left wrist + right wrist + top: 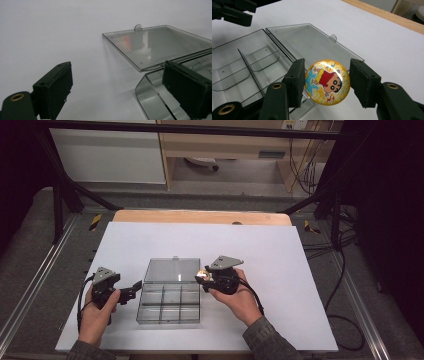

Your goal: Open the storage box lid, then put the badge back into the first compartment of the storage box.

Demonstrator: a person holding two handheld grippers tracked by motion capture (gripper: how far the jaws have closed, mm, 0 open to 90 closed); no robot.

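A clear plastic compartment box (169,302) lies open on the white sheet, its lid (171,270) folded flat behind it. My right gripper (201,276) hovers at the box's right rear corner, shut on a round glittery orange badge (327,82) with a cartoon child on it. In the right gripper view the badge hangs between my right gripper's (326,71) jaws, just above the box rim and lid hinge. My left gripper (136,287) sits at the box's left side, open and holding nothing. The left gripper (117,75) looks toward the lid (160,45), one jaw above the box's corner.
A white sheet (280,270) covers the table, with a wooden strip (200,216) along the far edge. Black frame bars and cables (345,270) run off the table's right side. The box's dividers (249,67) form several compartments with nothing in them.
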